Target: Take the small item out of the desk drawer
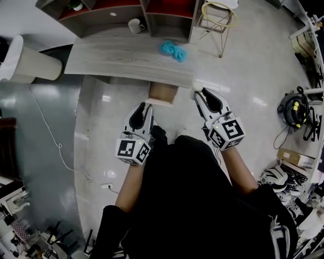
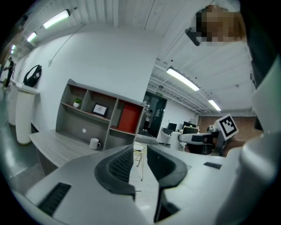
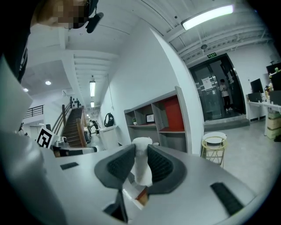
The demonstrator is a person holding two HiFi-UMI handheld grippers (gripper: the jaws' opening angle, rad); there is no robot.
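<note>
Black clothes [image 1: 187, 202] fill the bottom of the head view and hide the floor below the person. Both arms reach forward from there.

Left claw [image 2: 139, 154] has its jaws a little apart, with only a thin gap and nothing in it. Right claw [image 3: 141, 151] is squeezed on the small white item [image 3: 141, 169], which sticks up above the pads. Its lower part is hidden between them, and a brown and white bit under it is too hard to make out.

Both claws are up over the shiny floor [image 1: 101, 126], near the front edge of the grey desk [image 1: 126, 58]. A brown drawer [image 1: 163, 92] pokes out from that edge, between the two claws. Its inside cannot be seen.

A blue thing [image 1: 173, 49] lies on the desk, near the right end. A white mug [image 1: 135, 25] stands by the shelf [image 1: 116, 15] at the back edge.

Floor spreads wide to the right, past a wire stool [image 1: 218, 20]. A white cable [image 1: 50, 131] runs along the floor on the left.
</note>
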